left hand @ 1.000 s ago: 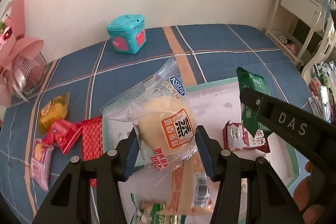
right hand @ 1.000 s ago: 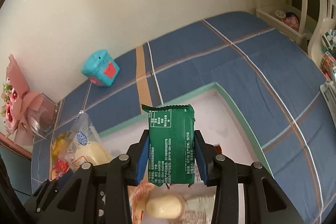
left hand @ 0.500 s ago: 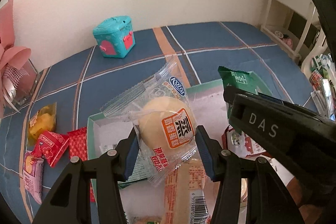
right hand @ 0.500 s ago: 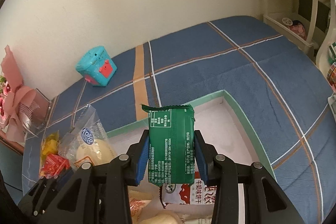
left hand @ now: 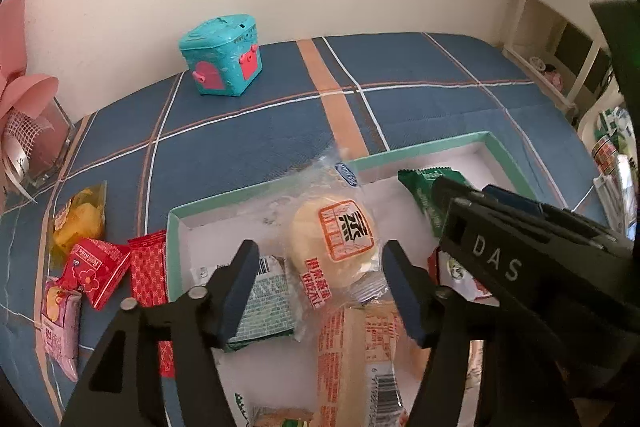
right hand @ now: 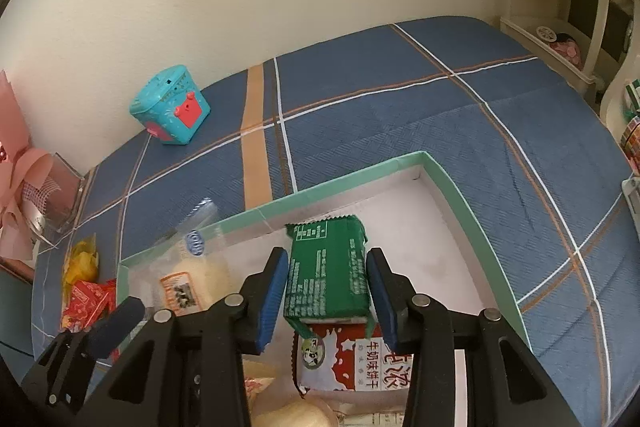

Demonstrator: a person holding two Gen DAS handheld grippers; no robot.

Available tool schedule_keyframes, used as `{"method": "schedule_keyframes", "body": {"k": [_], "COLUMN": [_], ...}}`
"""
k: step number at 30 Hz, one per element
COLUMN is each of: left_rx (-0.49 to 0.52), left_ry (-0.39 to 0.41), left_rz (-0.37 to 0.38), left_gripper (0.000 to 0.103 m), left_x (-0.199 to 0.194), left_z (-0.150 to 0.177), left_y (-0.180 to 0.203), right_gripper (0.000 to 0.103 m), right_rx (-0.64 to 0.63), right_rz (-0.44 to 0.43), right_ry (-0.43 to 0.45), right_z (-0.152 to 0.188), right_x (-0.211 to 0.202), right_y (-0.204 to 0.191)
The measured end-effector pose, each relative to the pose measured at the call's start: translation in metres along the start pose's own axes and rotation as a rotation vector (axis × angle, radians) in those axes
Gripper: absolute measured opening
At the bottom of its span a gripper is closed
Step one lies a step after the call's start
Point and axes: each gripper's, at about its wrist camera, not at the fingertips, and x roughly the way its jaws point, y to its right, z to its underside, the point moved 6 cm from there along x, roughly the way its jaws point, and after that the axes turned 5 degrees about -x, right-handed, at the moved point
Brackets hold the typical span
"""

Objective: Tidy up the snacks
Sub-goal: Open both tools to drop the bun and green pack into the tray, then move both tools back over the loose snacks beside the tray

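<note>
My left gripper opening, bun pack loose between fingers, long way pointing ahead | my right gripper opening, green pack between fingers, pointing ahead | box holds bun, green pack, milk biscuits
</note>
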Motion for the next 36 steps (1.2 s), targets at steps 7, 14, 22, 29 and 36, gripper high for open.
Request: {"method": "schedule_keyframes", "body": {"k": [7,14,22,29,36], "left_rx": [-0.010,-0.112,-0.225,-0.295,-0.339], "left_ry": [-0.023,-0.088,-0.107,-0.107,-0.108], "left_rz": [-0.026,-0.060,-0.071,-0.087,-0.149], "left_gripper": [0.070,0.070,0.070,0.074,0.093], "left_x": [-0.018,-0.026,-0.038,-0.046,-0.045], "left_z": [-0.003,0.008,0.025,0.031,0.037], "left_y": [-0.007,-0.035,-0.071,-0.096,-0.119], "right_gripper": [0.056,0.056,0.056,0.064,0.092], "right_rx": [-0.016,-0.024,-0.069,-0.092,-0.101], "right_rz": [0.028,0.055,0.073,0.092,0.086], "right_ry": [-0.025,-0.052,-0.062,-0.051,-0.080], "right_z": [0.003,0.013,0.026,0.036,0.043], "right_x": [-0.018,-0.040,-0.054,-0.065,-0.055], "right_y": [-0.006,-0.009,-0.018,-0.027,-0.036]}}
